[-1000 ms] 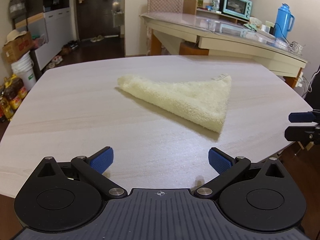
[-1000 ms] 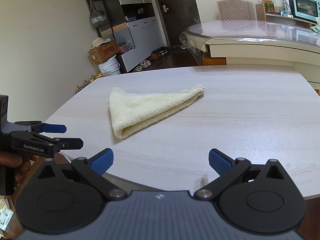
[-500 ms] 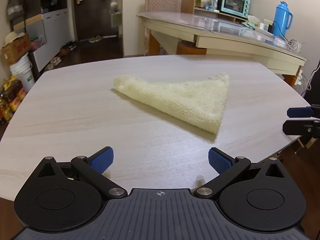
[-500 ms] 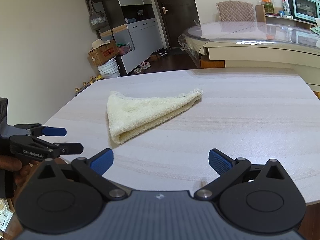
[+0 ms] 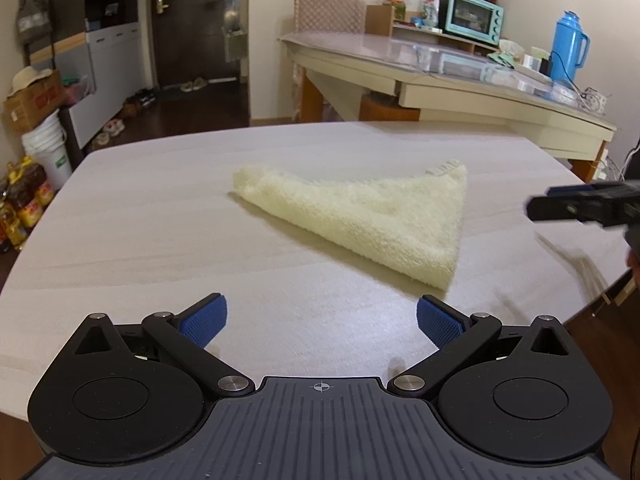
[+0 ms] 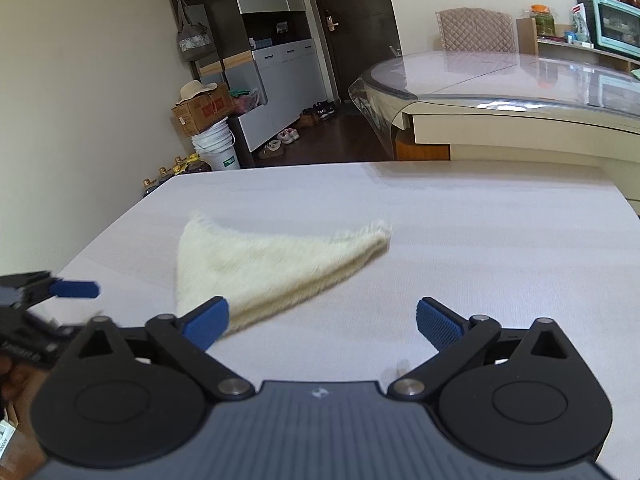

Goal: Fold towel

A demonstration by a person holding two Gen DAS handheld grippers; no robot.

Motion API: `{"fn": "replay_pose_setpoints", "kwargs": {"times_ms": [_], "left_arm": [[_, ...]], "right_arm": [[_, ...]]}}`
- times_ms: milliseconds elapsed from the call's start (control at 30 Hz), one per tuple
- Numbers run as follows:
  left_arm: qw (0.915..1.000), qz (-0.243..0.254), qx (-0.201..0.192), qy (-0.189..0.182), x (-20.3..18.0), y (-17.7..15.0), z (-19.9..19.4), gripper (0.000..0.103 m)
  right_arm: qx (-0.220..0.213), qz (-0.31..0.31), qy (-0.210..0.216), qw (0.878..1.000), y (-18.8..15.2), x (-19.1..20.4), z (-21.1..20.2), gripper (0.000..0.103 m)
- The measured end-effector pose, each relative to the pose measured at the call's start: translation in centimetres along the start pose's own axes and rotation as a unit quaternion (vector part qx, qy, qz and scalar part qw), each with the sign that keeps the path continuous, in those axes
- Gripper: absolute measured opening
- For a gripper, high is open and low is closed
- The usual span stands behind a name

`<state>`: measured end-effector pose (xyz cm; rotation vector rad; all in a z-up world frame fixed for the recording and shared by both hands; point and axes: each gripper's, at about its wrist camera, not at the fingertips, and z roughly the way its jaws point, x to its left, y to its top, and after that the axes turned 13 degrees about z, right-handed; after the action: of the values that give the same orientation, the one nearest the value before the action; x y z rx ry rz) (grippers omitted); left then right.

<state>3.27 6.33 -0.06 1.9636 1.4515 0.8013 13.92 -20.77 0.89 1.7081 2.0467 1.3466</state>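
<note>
A cream towel [image 5: 368, 216] lies folded into a triangle on the pale wooden table [image 5: 140, 208]; it also shows in the right wrist view [image 6: 260, 272]. My left gripper [image 5: 322, 318] is open and empty, above the table short of the towel's near corner. My right gripper [image 6: 322, 318] is open and empty, with its left fingertip [image 6: 206, 320] over the towel's near corner. The right gripper shows blurred at the right edge of the left wrist view [image 5: 584, 206]. The left gripper shows at the left edge of the right wrist view [image 6: 48, 296].
A glass-topped table [image 5: 460, 76] stands behind with a teal oven [image 5: 470, 16] and a blue flask [image 5: 568, 46]. A white bucket [image 6: 216, 146], a cardboard box [image 6: 200, 112], bottles and shoes sit on the floor at the left by a cabinet.
The right gripper has moved forward and in over the table to the towel's near corner. The left gripper has edged closer to the towel. Both stay open.
</note>
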Motion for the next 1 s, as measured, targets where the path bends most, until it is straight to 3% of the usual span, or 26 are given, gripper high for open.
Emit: {"fn": "replay_pose_setpoints", "kwargs": {"times_ms": [67, 200, 333, 433, 467, 500, 700, 867, 1000], "left_arm": [[1.0, -0.002, -0.006, 0.002, 0.3, 0.3, 0.0, 0.103], [0.9999, -0.004, -0.015, 0.004, 0.9, 0.7, -0.1, 0.103], [0.9999, -0.004, -0.014, 0.004, 1.4, 0.9, 0.2, 0.103], [0.9999, -0.007, -0.012, 0.003, 1.8, 0.8, 0.5, 0.103], [0.9999, -0.01, -0.012, 0.004, 2.0, 0.7, 0.6, 0.103], [0.9998, -0.014, -0.011, 0.006, 2.1, 0.6, 0.7, 0.103], [0.9992, -0.028, -0.011, 0.026, 3.9, -0.2, 0.5, 0.103], [0.9968, -0.044, -0.014, 0.066, 6.9, -1.0, -0.7, 0.103], [0.9935, -0.057, -0.013, 0.097, 9.5, -1.6, -1.8, 0.103]], "right_arm": [[0.003, 0.01, 0.003, 1.0, 1.3, -0.6, 1.8, 0.087], [0.005, 0.041, 0.011, 0.999, 2.6, -1.7, 4.3, 0.063], [0.014, 0.067, 0.016, 0.998, 2.9, -2.3, 6.3, 0.05], [0.008, 0.071, 0.007, 0.997, 2.7, -2.3, 6.8, 0.033], [0.003, 0.068, 0.002, 0.998, 2.6, -2.2, 6.8, 0.018], [-0.004, 0.063, -0.003, 0.998, 2.6, -2.0, 6.7, 0.013], [-0.056, 0.031, 0.013, 0.998, 2.2, 0.1, 3.6, 0.009], [-0.054, -0.008, 0.119, 0.991, 1.2, 4.8, 0.4, 0.007], [0.008, -0.107, 0.203, 0.973, -2.6, 11.8, -0.1, 0.006]]}}
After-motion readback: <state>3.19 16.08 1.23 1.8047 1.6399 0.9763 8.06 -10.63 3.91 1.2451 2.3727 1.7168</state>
